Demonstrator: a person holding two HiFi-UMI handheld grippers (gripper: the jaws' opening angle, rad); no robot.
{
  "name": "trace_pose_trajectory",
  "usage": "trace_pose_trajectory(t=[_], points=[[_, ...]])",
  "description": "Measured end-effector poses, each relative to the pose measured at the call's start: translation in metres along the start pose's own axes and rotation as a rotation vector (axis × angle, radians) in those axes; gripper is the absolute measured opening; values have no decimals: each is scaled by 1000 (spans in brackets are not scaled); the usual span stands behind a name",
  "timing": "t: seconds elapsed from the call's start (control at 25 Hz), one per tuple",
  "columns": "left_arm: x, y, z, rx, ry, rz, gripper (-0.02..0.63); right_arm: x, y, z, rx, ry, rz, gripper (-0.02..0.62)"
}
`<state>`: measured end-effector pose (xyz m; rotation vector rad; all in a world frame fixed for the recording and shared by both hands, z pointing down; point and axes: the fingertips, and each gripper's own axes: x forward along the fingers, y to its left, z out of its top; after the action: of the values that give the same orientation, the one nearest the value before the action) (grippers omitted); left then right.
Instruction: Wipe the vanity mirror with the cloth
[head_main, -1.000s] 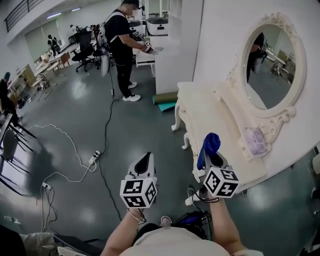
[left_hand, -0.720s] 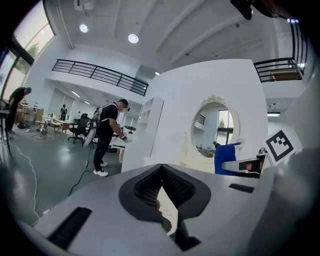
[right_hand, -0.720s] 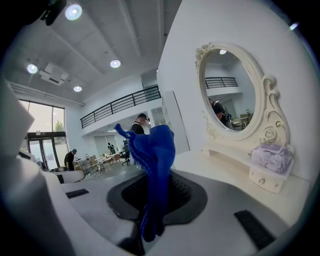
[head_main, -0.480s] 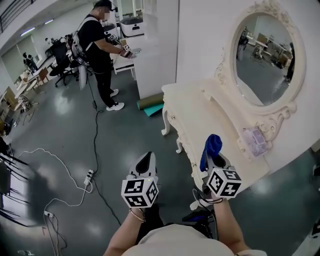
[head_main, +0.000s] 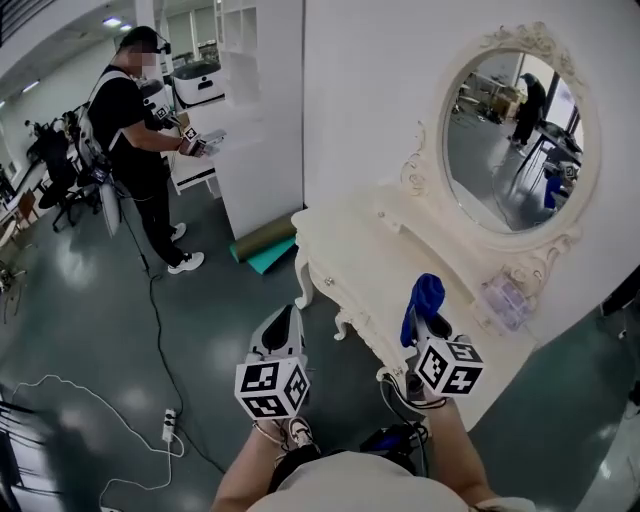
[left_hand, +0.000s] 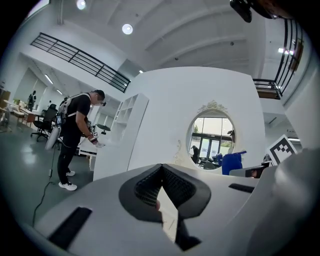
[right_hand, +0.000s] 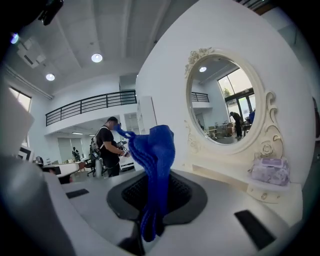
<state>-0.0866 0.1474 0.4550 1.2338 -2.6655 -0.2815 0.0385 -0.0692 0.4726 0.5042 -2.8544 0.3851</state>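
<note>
The oval vanity mirror (head_main: 510, 140) in a carved white frame hangs on the wall above the white vanity table (head_main: 375, 265). It also shows in the left gripper view (left_hand: 212, 142) and the right gripper view (right_hand: 220, 100). My right gripper (head_main: 427, 312) is shut on a blue cloth (head_main: 423, 293), held over the table's front edge, short of the mirror. The cloth (right_hand: 155, 160) stands up from the shut jaws of that gripper (right_hand: 151, 197). My left gripper (head_main: 285, 318) hangs left of the table over the floor, shut and empty (left_hand: 162, 175).
A clear pack of tissues (head_main: 503, 298) lies on the vanity's shelf below the mirror, also visible in the right gripper view (right_hand: 270, 170). A person in black (head_main: 135, 130) stands at a white counter to the far left. Cables (head_main: 160, 370) and a power strip lie on the grey floor.
The head view has swung right and closer to the vanity, so the mirror and table now sit more squarely ahead. Both grippers keep their places in the view, cloth still held.
</note>
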Motion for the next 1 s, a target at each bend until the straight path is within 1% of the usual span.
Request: trace_pose_trajectory(t=[0.12,0.2,0.28,0.36,0.52,0.68,1.0], points=[[23,24,13,-11,2,-40,5,17,10,14,-3,-15,-48,64],[41,27,16,-21,11,-95,5,14,3,19,-8,-17,-116,64],[59,24,16,-35,24,-157,5,2,-11,20,-8,-17,-203,64],[73,20,15,-50,33,-202,6,-8,-24,20,0,-15,-276,64],[93,5,11,-59,52,-279,5,-24,-44,22,14,-24,-373,64],[109,-14,0,-43,80,-341,5,-27,-57,16,19,-19,-424,64],[151,-56,-21,12,141,-445,5,-15,-83,-2,70,-12,-468,64]])
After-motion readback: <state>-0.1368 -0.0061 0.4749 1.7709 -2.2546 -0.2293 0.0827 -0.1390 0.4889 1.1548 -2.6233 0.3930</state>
